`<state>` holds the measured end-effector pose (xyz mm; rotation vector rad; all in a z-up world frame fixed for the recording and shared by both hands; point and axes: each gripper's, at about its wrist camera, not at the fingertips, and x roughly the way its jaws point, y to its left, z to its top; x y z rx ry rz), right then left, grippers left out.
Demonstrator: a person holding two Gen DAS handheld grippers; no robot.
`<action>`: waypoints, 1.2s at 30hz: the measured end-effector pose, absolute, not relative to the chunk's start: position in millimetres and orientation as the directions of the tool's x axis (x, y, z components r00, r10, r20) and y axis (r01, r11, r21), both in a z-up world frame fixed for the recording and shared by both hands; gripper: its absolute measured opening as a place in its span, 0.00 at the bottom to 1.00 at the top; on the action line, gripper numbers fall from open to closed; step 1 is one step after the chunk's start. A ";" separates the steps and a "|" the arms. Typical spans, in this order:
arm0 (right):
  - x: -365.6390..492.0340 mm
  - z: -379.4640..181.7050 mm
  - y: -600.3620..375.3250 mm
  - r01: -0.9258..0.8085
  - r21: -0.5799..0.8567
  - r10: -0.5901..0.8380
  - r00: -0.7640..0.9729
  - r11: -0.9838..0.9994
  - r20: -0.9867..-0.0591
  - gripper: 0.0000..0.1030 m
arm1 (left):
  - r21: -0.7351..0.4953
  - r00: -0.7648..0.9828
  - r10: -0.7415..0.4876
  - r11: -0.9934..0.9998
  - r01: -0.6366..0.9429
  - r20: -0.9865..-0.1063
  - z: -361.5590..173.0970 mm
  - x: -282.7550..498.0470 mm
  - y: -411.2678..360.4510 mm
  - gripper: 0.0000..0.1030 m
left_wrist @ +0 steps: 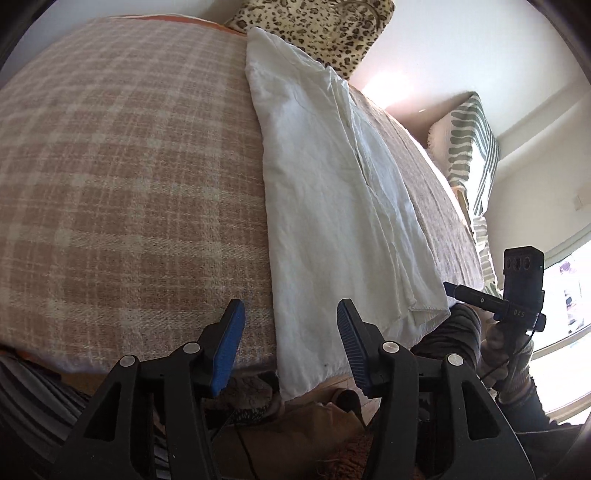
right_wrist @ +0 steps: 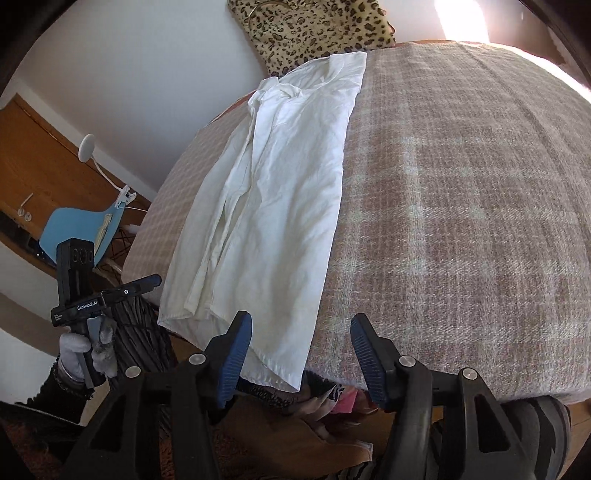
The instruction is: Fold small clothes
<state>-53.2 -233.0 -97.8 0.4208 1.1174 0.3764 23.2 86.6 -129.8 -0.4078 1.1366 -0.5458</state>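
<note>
The white shirt [left_wrist: 332, 192] lies lengthwise away from both released grippers, its near hem just ahead of left gripper [left_wrist: 290, 347] and right gripper [right_wrist: 301, 354]

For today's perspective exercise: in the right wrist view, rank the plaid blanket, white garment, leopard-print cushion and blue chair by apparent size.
1. plaid blanket
2. white garment
3. leopard-print cushion, partly cropped by the frame
4. blue chair, partly hidden

The cushion and chair sit farther away, so their true sizes are unsure.
</note>
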 end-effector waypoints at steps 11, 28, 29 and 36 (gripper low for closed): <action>-52.6 -126.6 -242.0 -0.062 0.712 0.686 0.338 0.699 -0.644 0.46 | -0.633 0.270 -0.676 0.737 0.235 -0.686 -131.9 14.9 75.9 0.47; -31.8 -130.7 -221.1 -0.087 0.693 0.680 0.316 0.716 -0.662 0.24 | -0.609 0.290 -0.647 0.762 0.221 -0.705 -133.5 11.6 67.1 0.15; -31.5 -130.5 -220.7 -0.089 0.695 0.682 0.314 0.714 -0.660 0.24 | -0.603 0.294 -0.644 0.765 0.228 -0.706 -133.1 11.1 65.2 0.15; -33.2 -128.9 -224.1 -0.096 0.719 0.704 0.327 0.688 -0.630 0.07 | -0.640 0.311 -0.677 0.735 0.225 -0.667 -131.0 11.7 67.8 0.05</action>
